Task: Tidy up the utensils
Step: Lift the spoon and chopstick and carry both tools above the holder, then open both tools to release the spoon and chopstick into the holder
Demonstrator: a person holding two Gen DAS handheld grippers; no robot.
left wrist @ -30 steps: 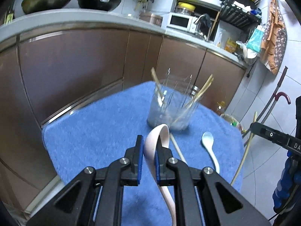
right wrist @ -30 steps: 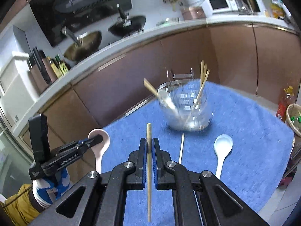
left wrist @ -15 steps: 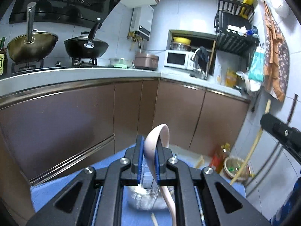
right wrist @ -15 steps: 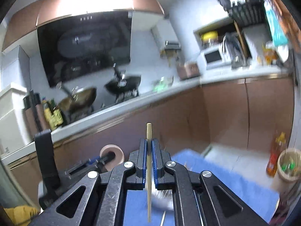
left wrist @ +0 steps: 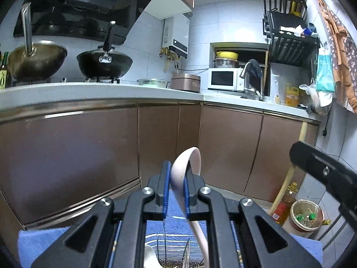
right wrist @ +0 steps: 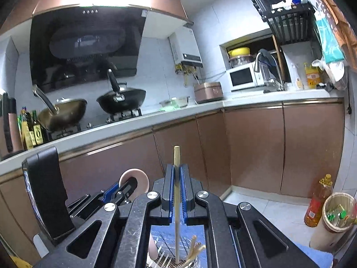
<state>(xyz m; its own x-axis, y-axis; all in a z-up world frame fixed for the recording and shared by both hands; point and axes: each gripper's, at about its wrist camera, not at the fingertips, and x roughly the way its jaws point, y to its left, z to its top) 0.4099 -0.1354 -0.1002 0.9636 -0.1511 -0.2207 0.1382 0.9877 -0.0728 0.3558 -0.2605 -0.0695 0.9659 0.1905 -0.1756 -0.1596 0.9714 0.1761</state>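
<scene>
My left gripper (left wrist: 175, 192) is shut on a pink spoon (left wrist: 186, 167), bowl up, handle hanging down over the clear utensil holder (left wrist: 176, 252) below it. My right gripper (right wrist: 177, 192) is shut on a wooden chopstick (right wrist: 177, 201), held upright with its lower end in the holder (right wrist: 176, 256), where other chopsticks stand. The left gripper with the spoon also shows in the right wrist view (right wrist: 125, 189), close on the left. The right gripper's body shows in the left wrist view (left wrist: 323, 174) at the right.
The blue towel (left wrist: 38, 243) covers the table under the holder. Brown kitchen cabinets (left wrist: 89, 151) and a counter with woks and a microwave stand ahead. An oil bottle (right wrist: 318, 203) and a bin (right wrist: 334, 218) stand on the floor at the right.
Both grippers have risen and tilted up from looking down at the table to looking level at the cabinets. They now hold the spoon and chopstick upright over the holder.
</scene>
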